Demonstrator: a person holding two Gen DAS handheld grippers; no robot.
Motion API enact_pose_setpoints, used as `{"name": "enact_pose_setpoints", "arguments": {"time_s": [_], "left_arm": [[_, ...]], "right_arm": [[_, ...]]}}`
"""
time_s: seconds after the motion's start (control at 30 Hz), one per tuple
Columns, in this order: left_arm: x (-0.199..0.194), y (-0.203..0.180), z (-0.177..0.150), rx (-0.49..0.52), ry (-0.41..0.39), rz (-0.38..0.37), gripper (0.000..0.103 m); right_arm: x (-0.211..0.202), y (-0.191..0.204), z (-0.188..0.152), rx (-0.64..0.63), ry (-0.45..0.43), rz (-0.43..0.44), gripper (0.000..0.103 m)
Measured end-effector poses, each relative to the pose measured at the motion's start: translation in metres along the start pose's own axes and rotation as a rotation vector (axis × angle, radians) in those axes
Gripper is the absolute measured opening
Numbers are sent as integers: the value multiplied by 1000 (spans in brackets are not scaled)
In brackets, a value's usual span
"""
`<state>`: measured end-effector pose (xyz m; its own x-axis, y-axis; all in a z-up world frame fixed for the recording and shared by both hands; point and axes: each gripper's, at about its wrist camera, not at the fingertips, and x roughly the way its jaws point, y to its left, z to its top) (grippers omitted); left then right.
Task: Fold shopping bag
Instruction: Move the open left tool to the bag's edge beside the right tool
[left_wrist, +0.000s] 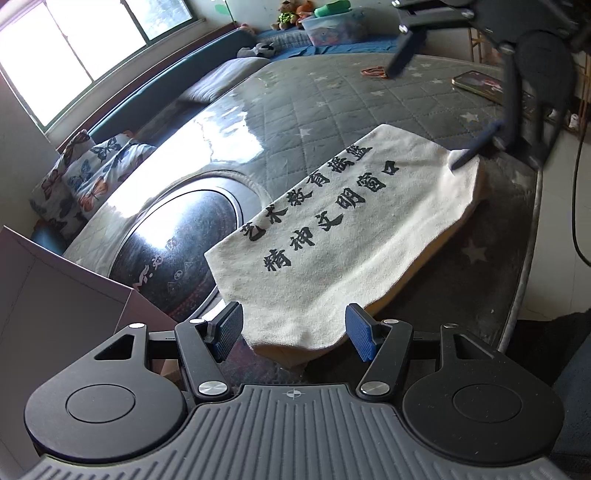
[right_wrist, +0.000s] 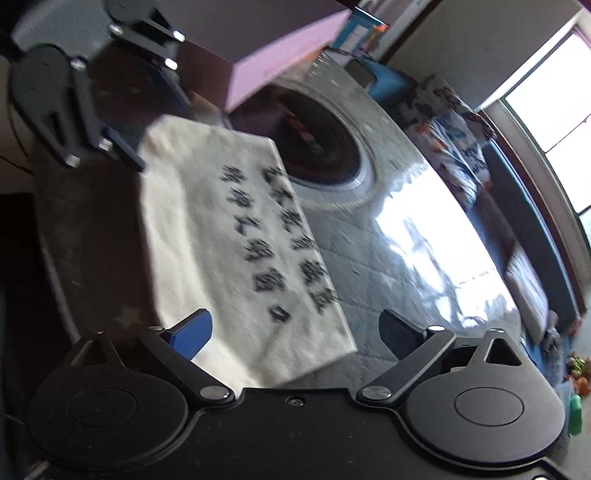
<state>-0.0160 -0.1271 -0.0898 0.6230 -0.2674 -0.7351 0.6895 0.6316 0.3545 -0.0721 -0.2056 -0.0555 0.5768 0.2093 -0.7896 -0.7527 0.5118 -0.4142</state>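
Both grippers, left and right, hang spread at opposite ends of the bag, seemingly poised to pinch it for a fold

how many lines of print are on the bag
2, side by side along the bag: one line nearer the round black panel, the other line nearer the table's edge. Any print on the underside is hidden.

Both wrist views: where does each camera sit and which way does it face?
Left wrist: on the left gripper, angled down along the cream shopping bag toward the window; open fingers straddle its near end.
Right wrist: on the right gripper, facing the opposite way; open, blurred.
Shared: bag, quilted table cover, and each view shows the other gripper.
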Motion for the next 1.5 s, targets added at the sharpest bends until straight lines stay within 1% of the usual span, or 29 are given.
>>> {"name": "enact_pose_setpoints", "arguments": {"time_s": [0.07,0.1,0.17,0.23,0.33,0.43,0.57,0.67,0.7,0.73,0.9,1.07,1.2,1.3,1.37,1.4,1.43,1.47,1.5], "left_arm": [[0,1,0,-1,-2,1,63],[0,1,0,0,-3,-1,63],[-1,0,-1,0,-7,-8,63],[-2,0,-2,3,-11,-14,63],[-4,-2,-3,9,-14,-23,63],[-6,-3,-4,12,-24,-46,63],[-7,-8,-5,39,-32,-71,63],[-5,-13,-5,65,-36,-95,63],[-5,-15,-5,73,-37,-100,63],[-4,-16,-5,79,-38,-103,63],[1,-25,-1,125,-52,-141,63],[12,-32,6,177,-59,-177,63],[21,-35,7,217,-57,-186,63],[30,-34,10,234,-47,-199,58],[36,-32,13,239,-44,-211,49],[38,-30,13,240,-45,-219,48],[39,-29,14,237,-47,-228,43],[40,-28,15,235,-47,-242,37],[41,-27,16,232,-45,-262,33]], "right_arm": [[-3,10,5,-12,-16,44,83],[-1,15,6,-17,-15,73,76],[3,23,9,-22,-19,107,71],[11,32,12,-32,-17,141,64],[21,38,15,-25,-12,162,58],[31,39,16,-11,-3,176,55],[37,38,15,7,3,191,52],[40,31,13,42,9,227,46],[42,28,13,61,15,244,42],[43,26,12,79,20,256,41],[49,13,9,162,44,305,38],[55,-8,6,286,66,392,37],[60,-21,2,356,77,452,36],[63,-27,1,391,84,485,36],[64,-32,0,415,90,507,36],[65,-34,-1,427,93,518,36],[66,-36,-1,438,96,528,36],[68,-37,-2,448,98,539,36],[69,-39,-2,458,100,549,36]]}}
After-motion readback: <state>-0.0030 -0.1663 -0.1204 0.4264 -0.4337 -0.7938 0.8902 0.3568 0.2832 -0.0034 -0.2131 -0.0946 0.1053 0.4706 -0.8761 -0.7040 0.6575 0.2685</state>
